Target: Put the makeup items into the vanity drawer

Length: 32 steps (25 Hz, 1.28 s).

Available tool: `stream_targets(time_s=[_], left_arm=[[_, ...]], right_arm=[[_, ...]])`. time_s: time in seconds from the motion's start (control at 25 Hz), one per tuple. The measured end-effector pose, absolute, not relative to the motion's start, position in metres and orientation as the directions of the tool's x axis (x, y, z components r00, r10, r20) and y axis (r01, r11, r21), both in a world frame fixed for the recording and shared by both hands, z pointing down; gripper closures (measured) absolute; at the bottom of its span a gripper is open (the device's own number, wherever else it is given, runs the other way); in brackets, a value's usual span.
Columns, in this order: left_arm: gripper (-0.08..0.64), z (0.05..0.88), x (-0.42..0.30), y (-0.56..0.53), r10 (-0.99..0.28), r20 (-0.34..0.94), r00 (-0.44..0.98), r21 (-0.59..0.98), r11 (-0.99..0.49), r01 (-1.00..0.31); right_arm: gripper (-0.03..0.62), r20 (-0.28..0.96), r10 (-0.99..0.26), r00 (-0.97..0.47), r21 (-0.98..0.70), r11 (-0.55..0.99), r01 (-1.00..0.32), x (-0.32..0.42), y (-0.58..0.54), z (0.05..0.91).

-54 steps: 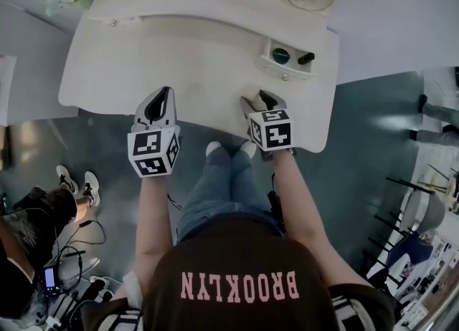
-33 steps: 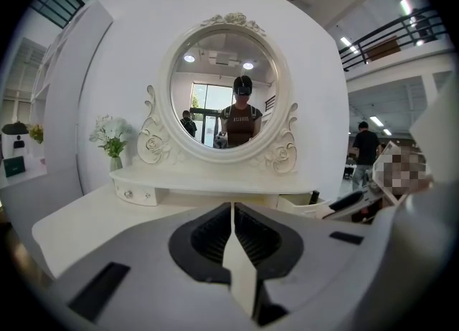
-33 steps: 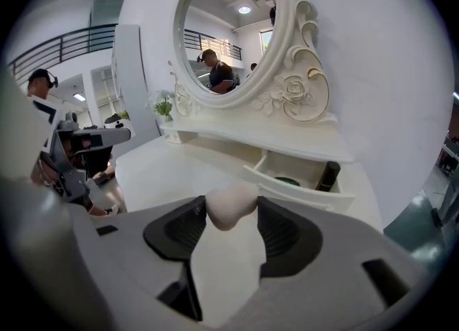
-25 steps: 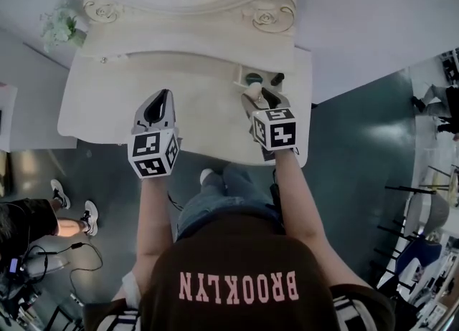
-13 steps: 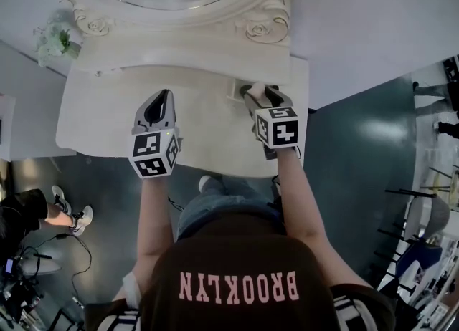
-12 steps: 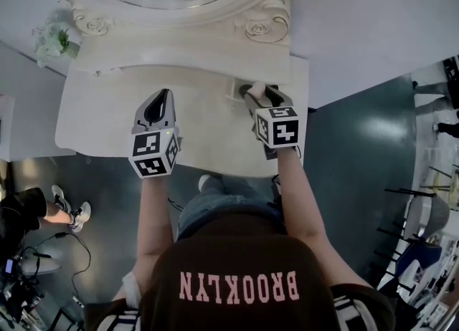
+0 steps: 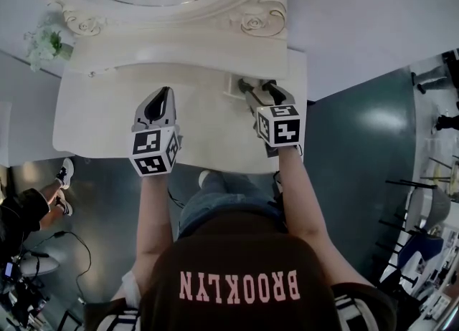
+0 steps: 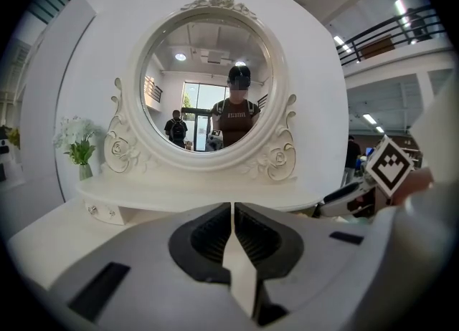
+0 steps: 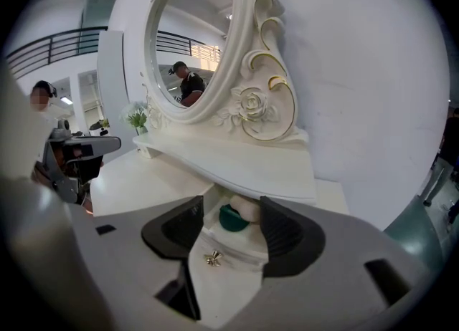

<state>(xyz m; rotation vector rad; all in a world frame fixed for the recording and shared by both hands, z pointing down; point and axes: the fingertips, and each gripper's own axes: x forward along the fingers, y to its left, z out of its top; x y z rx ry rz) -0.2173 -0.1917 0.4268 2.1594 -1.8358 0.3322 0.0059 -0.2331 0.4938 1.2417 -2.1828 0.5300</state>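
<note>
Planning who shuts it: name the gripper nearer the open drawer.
Right. The right gripper hangs just before the open drawer, its jaws just opened wider, gripping nothing, the knob in line between them; the left gripper is over the tabletop's left half, well clear.

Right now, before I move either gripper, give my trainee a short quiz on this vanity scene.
1. True or false: the left gripper has its jaws apart.
2. What colour is the round item lying in the open drawer? A red, B green, C blue.
3. In the right gripper view, what shows between the jaws of the right gripper, nearest the camera?

Key:
1. False; they are together.
2. B.
3. The drawer's front with its gold knob; the jaws have just been opening and grip nothing.
</note>
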Motion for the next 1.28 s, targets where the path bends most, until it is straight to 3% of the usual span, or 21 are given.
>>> stream_targets(time_s=[0.08,0.16,0.24,0.72,1.28], left_arm=[[0.546,0.426,-0.218,-0.19,-0.921,0.351,0.172,0.071,-0.157,-0.985],[0.546,0.426,-0.218,-0.187,-0.921,0.346,0.181,0.072,-0.166,-0.983],[0.546,0.424,-0.216,-0.184,-0.92,0.34,0.194,0.073,-0.18,-0.981],[0.546,0.405,-0.192,-0.16,-0.91,0.28,0.305,0.079,-0.294,-0.952],[0.546,0.37,-0.159,-0.156,-0.937,0.194,0.29,0.072,-0.281,-0.957]], right_arm=[[0.38,0.633,-0.661,-0.403,-0.056,0.48,-0.875,0.007,-0.229,0.489],[0.449,0.611,-0.689,-0.389,-0.046,0.459,-0.887,0.011,-0.225,0.482],[0.59,0.586,-0.727,-0.357,-0.029,0.422,-0.906,0.019,-0.22,0.473],[0.595,0.458,-0.845,-0.276,0.005,0.313,-0.95,0.044,-0.17,0.421],[0.595,0.386,-0.872,-0.302,0.033,0.341,-0.94,0.076,-0.154,0.388]])
